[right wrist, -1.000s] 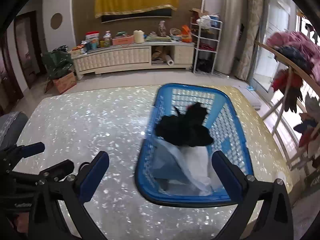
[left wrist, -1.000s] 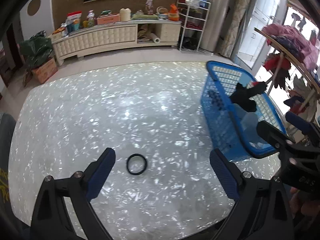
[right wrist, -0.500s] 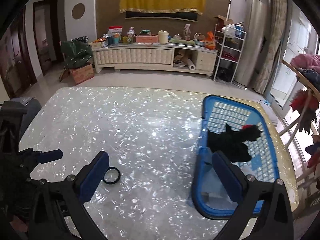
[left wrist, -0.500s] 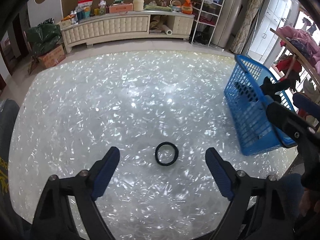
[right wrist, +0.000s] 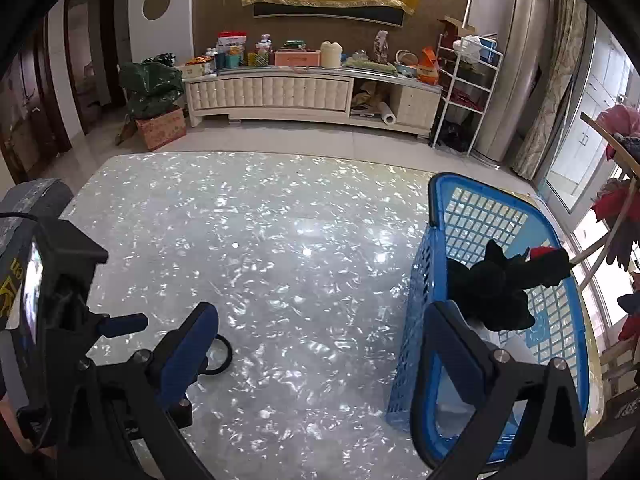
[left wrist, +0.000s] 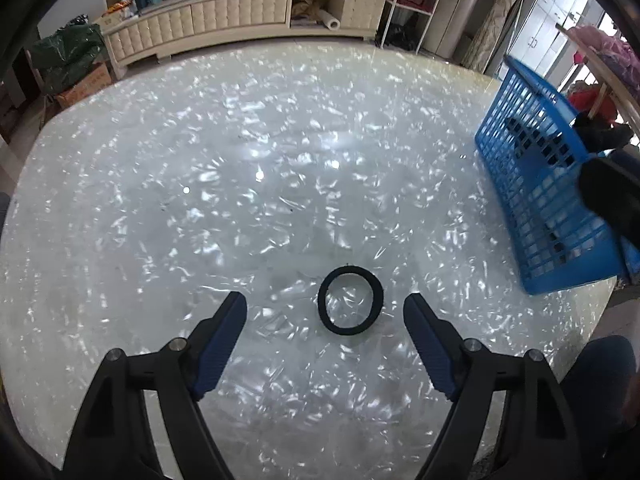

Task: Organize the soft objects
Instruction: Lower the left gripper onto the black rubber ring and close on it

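Just ahead of fingers (left wrist: 228,332): hair tie (left wrist: 350,300).

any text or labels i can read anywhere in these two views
None reads in full.
Left gripper body: yellow lettering, cut off at the frame edge, unreadable.
Red and white package on the cabinet: print too small.
Cardboard box on the floor: pattern or print, too blurred.

Glossy pearl-flecked table (left wrist: 200,208), black hair band (left wrist: 351,300), blue basket (left wrist: 536,200)
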`<state>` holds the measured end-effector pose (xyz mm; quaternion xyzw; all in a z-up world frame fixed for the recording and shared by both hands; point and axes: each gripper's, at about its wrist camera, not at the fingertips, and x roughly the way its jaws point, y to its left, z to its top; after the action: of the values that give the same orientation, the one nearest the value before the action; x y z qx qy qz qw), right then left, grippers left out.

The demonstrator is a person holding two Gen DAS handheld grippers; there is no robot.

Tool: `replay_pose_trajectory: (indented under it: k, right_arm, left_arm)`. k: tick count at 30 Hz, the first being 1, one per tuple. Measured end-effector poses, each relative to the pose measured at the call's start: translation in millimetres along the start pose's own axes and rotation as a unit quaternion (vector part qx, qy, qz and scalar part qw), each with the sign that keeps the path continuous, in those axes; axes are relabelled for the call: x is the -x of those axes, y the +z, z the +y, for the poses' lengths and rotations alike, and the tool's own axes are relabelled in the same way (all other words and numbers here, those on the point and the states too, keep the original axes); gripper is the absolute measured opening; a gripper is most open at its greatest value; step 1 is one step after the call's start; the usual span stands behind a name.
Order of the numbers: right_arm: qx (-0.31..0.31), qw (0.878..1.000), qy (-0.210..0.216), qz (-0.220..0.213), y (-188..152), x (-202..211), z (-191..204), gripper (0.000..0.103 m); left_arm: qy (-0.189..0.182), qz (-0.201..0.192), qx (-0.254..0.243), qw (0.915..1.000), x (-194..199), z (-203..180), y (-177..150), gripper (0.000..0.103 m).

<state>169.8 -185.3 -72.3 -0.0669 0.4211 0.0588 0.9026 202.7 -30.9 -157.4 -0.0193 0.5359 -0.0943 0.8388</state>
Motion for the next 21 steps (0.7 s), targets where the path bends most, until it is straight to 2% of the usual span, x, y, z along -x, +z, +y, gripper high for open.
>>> replay_pose_trajectory:
  k: [4, 9, 16, 17, 18, 20, 21]
  right_arm:
    - [0.000, 1.000, -0.004, 0.009, -1.6, -6.1, -1.4, 0.103]
    - [-0.006, 1.000, -0.010, 0.011, 0.0, -5.3, -7.3, 0.103]
    - [-0.013, 1.000, -0.013, 0.014, -2.1, -6.1, -15.5, 0.103]
    - [-0.013, 1.000, -0.013, 0.014, -2.4, -6.0, -16.6, 0.103]
    - [-0.014, 1.000, -0.013, 0.014, -2.8, -6.0, -17.8, 0.103]
    - [-0.016, 1.000, -0.013, 0.015, -3.5, -6.1, -19.3, 0.103]
    - [-0.017, 1.000, -0.013, 0.016, -3.8, -6.2, -19.9, 0.103]
  left_arm:
    - [-0.003, 0.016, -0.004, 0.9999, -18.5, -0.1, 0.2, 0.069]
    - [-0.003, 0.028, -0.003, 0.9996, -33.2, 0.0, 0.4, 0.055]
    - [-0.002, 0.035, -0.005, 0.9994, -47.6, -0.5, 2.1, 0.050]
    - [0.000, 0.034, -0.007, 0.9994, -48.4, -0.2, 2.4, 0.043]
    - [0.001, 0.034, -0.008, 0.9994, -49.3, 0.9, 2.4, 0.027]
    - [0.011, 0.034, -0.014, 0.9993, -53.3, 0.7, 5.5, 0.004]
    - [0.021, 0.033, -0.020, 0.9990, -54.6, -1.1, 6.4, 0.004]
